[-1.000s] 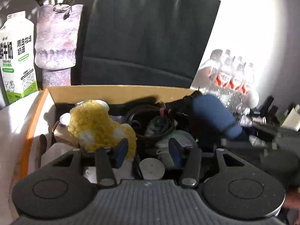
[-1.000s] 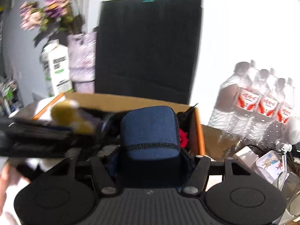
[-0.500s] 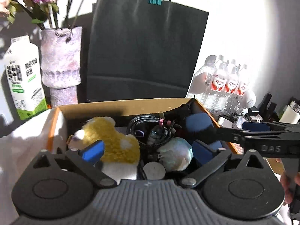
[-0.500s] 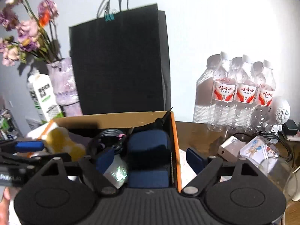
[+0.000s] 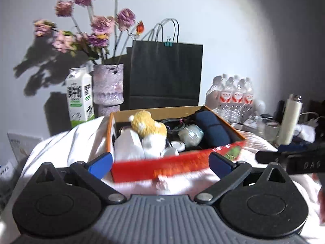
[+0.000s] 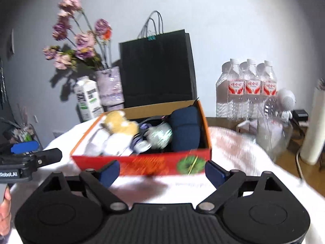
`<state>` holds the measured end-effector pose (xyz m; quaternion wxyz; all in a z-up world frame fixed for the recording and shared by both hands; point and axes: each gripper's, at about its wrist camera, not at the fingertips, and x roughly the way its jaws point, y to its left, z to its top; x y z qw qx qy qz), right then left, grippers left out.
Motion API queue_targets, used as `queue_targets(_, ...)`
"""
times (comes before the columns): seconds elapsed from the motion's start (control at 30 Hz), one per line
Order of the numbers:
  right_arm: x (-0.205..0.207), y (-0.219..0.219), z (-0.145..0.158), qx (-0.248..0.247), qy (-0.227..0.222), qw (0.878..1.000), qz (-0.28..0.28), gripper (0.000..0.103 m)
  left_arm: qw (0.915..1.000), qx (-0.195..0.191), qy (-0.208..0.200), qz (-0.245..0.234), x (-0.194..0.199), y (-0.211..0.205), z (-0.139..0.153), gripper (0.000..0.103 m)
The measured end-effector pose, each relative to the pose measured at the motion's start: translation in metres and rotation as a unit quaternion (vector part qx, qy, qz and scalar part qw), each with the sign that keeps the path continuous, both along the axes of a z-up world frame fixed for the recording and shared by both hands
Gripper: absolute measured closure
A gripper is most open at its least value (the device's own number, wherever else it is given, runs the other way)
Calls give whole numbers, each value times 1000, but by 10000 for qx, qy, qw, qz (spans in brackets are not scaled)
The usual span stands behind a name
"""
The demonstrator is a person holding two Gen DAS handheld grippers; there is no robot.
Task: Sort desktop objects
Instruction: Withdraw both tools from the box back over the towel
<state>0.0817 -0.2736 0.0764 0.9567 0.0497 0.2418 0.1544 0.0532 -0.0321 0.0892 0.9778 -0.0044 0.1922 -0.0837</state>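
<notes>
Your two fisheye views bend hard at the rims and fade to dark corners. Light falls from the right, so the flowers cast a heavy shadow on the wall to their left. Motion blur smears the red box front and the white cloth.

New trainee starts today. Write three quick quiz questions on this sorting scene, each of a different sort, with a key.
1. True or false: the right gripper is shut on the navy pouch.
2. Multiple choice: where does the yellow plush toy lie? A) on the white cloth beside the box; B) inside the red box; C) in the black paper bag.
3. Fill in: the milk carton stands beside a vase holding ____.

Key:
1. False: the fingers of both the right and the left gripper are spread apart and hold nothing; the pouch is in the box.
2. B
3. flowers
</notes>
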Motion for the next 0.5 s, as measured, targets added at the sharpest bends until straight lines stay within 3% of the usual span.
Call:
queue_targets(0.13,-64,4,-15,317,-63,9995,27,7,9997,-133,-115,164,-65,8,-9,0)
queue_targets(0.27,-120,12,-34,405,49,9992,-18,6,9984,-396,329,229,-118,15,-23,0)
queue_targets(0.33,-145,18,-41,183,43,9998,-5,6,9968,-561,532,187,-142,19,-32,0)
queue_targets(0.5,-197,27,-51,-280,13,9994,-186,6,9977,-246,588,226,-180,19,-42,0)
